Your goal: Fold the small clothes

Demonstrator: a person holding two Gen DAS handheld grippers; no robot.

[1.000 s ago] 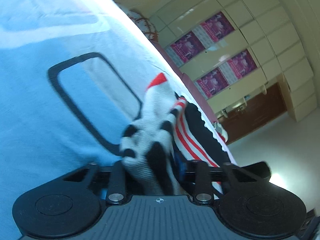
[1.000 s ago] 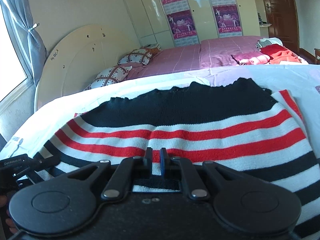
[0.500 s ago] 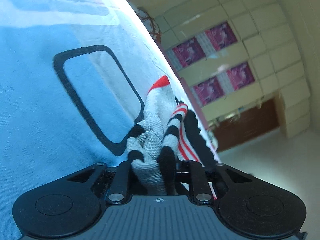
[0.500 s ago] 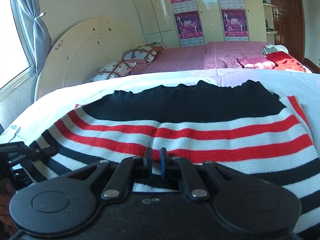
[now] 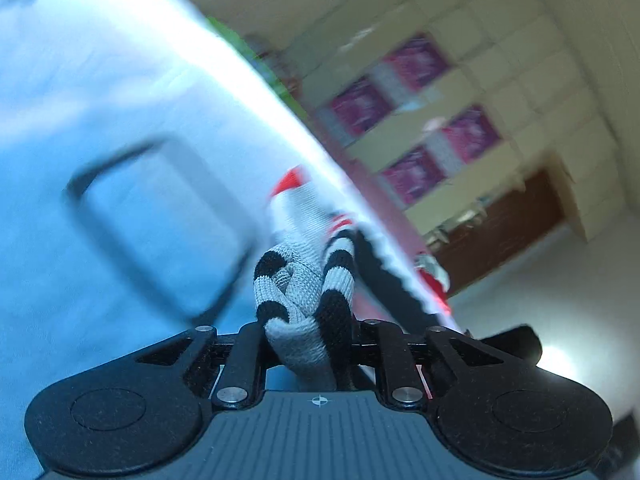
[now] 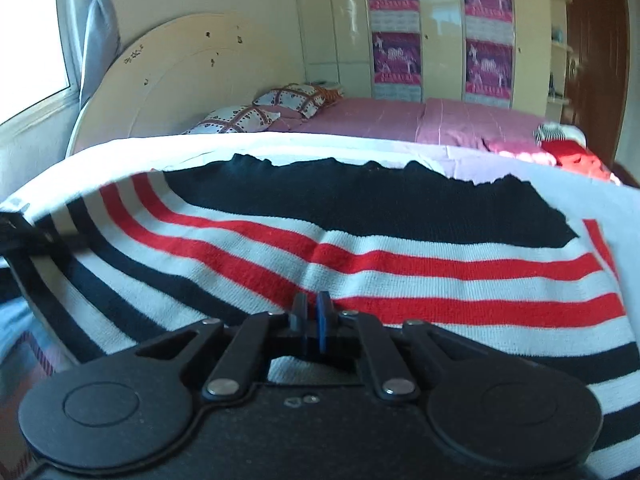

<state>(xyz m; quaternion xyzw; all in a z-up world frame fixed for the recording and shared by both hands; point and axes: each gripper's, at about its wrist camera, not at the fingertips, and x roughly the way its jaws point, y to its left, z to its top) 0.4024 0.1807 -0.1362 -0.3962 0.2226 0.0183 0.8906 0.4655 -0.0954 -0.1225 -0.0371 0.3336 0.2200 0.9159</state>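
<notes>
A knitted striped sweater [image 6: 360, 248], black at the far edge with red, white and black bands, is spread across a white sheet [image 6: 120, 148]. My right gripper [image 6: 311, 312] is shut on its near edge and holds that edge raised. My left gripper [image 5: 308, 336] is shut on a bunched corner of the same sweater [image 5: 304, 280], lifted off the sheet [image 5: 100, 260]. The left gripper also shows at the left edge of the right wrist view [image 6: 24, 236], with the sweater sagging between the two grippers.
A black rectangle outline [image 5: 160, 220] is printed on the sheet beside the bunched corner. Behind lie a pink bed [image 6: 400, 120] with patterned pillows [image 6: 260, 112], red clothes [image 6: 572, 156], a round headboard [image 6: 180, 80] and a wardrobe with posters [image 6: 440, 28].
Both grippers have risen with the sweater. Its near edge and left side have lifted off the sheet and now curve up. The left wrist view swung and blurred.
</notes>
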